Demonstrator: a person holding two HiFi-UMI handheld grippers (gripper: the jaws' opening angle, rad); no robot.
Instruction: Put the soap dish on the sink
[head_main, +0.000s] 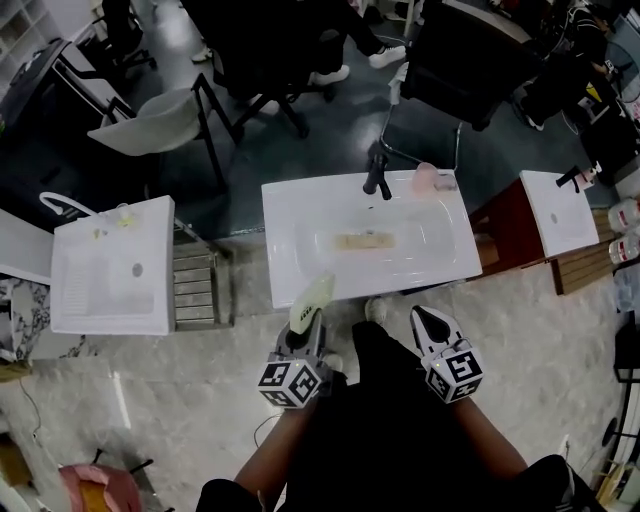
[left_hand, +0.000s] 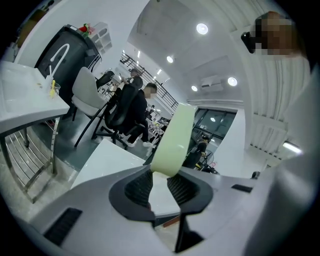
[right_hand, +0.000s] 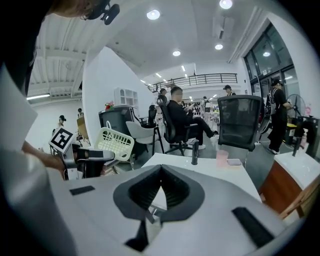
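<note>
Pale green plastic stood clamped in my left jaws (head_main: 306, 322): the soap dish (head_main: 311, 300), gripped by one end. My pads pressed on both faces of it, and the rest jutted out past the tips. Its long axis ran up and forward from those jaws, leaning a little to my right, so it stood on edge and not flat.

The white sink (head_main: 290, 230) lay straight ahead of the left jaws and slightly to their right. The free end of the dish was near its front rim. I could not tell from above whether that end hung over the rim or short of it. A black faucet (head_main: 377, 172) and a pink cup (head_main: 426, 178) stood on the far ledge, well beyond both jaws, and a tan flat piece (head_main: 363, 241) lay in the basin between.

My right jaws (head_main: 428, 322) were closed on nothing, level with the left ones and just short of the sink's front rim.

The left hand had the dish and sat nearer the bare front-left corner of the rim. I judged the coming move would call for laying that long axis down flat.
</note>
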